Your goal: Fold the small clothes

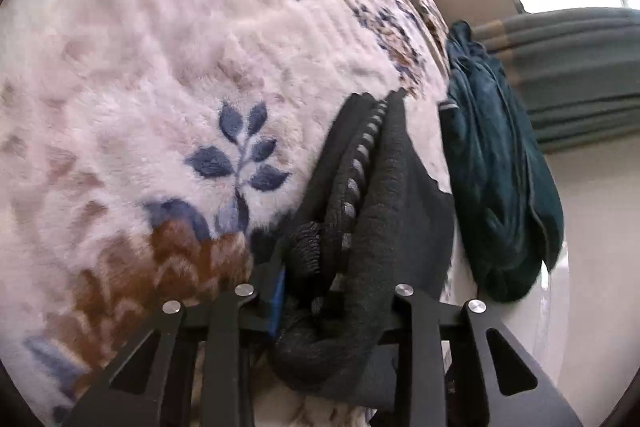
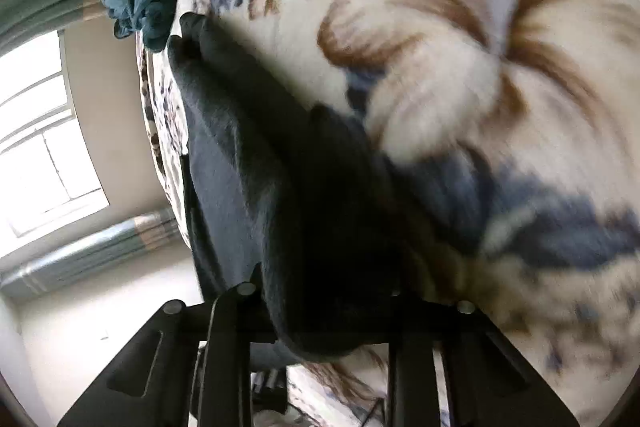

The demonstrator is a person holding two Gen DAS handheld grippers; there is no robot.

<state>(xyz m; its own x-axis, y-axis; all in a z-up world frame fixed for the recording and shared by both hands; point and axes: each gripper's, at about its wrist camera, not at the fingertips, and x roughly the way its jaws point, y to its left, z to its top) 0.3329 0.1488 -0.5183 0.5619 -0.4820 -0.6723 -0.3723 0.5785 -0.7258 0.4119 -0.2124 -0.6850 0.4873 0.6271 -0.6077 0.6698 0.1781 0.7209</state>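
Black knit garment (image 1: 372,211) pinched at one end in the left hand-held gripper (image 1: 332,303), the other end seemingly clamped in the right hand-held gripper (image 2: 324,307), though blur and dark cloth hide those fingertips. Stretched between both just above the floral fleece blanket (image 1: 160,87), likely to flatten it for folding. Beyond the garment, at the blanket's edge, a teal cloth (image 1: 500,187) bunched up.

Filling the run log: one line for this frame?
stage: folding mid-lift | left tool: shut on black knitted garment | right tool: shut on same garment | surface: floral fleece blanket
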